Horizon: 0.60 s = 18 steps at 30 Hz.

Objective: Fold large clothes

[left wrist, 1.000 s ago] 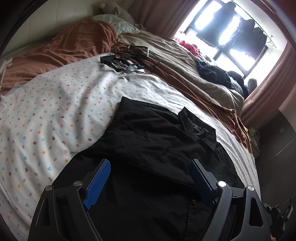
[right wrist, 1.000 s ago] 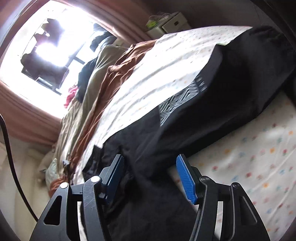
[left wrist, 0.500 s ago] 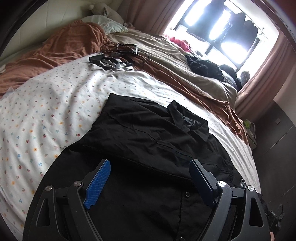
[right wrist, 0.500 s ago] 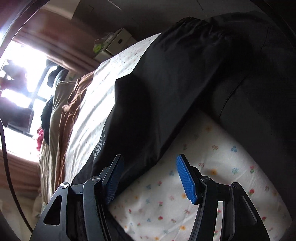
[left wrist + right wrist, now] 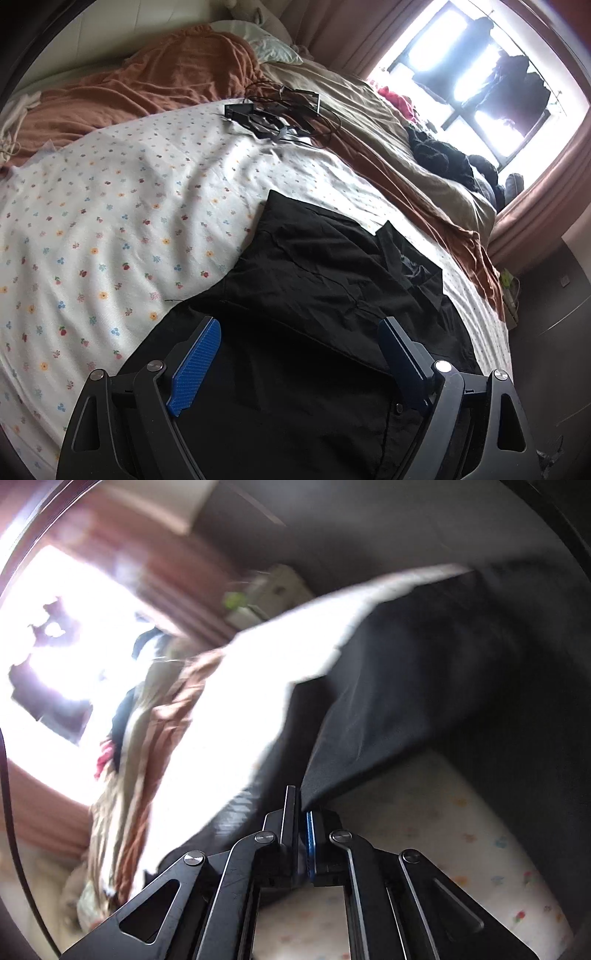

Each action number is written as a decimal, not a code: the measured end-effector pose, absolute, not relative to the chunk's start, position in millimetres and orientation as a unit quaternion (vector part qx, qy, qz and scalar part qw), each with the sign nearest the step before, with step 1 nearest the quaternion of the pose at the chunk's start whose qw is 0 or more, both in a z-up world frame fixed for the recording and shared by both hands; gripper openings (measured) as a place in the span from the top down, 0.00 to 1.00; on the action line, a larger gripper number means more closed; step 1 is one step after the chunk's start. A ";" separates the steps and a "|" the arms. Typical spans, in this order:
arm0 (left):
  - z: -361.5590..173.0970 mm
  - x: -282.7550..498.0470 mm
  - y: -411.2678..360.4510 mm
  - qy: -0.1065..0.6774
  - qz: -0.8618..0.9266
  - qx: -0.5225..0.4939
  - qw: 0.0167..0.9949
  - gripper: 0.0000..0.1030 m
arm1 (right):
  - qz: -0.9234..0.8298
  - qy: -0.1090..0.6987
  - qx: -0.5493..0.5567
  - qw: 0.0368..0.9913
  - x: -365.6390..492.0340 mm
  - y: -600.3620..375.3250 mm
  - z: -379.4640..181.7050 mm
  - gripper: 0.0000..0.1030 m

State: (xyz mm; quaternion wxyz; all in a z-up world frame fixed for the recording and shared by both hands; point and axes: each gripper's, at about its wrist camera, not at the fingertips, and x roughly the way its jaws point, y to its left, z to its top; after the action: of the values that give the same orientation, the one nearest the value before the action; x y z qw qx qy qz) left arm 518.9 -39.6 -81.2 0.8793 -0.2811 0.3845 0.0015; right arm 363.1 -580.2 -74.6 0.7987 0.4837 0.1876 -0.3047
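While the spread left claw (image 5: 297, 354) hovered over the black button-front shirt (image 5: 332, 295) on the floral bedsheet (image 5: 110, 221), the right claw (image 5: 301, 819) pinched a hem at 12 o'clock, apparently for folding.

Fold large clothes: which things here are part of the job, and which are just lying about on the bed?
Part of the job:
- black shirt
- right gripper, shut on the shirt's edge
- left gripper, open above the shirt
- floral sheet, the folding surface

Lying about:
- tangled cables
- orange blanket
- pillow
- dark clothes pile
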 end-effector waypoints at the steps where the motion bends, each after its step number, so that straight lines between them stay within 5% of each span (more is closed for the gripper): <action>1: -81.0 518.5 -38.0 0.384 0.002 -0.282 0.879 0.15 | -0.290 0.179 0.476 0.811 366.1 -572.5 -60.5 0.95; 18: -70.6 507.7 -11.2 0.365 -0.018 -0.334 0.869 0.15 | -0.063 0.118 0.401 0.906 420.2 -418.7 61.6 0.96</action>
State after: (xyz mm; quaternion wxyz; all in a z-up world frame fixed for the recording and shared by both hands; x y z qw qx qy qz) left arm 507.7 -11.2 -70.6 0.8685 -0.3344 0.3655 -0.0183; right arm 420.2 -418.7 61.6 0.9064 0.4007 0.1179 -0.0629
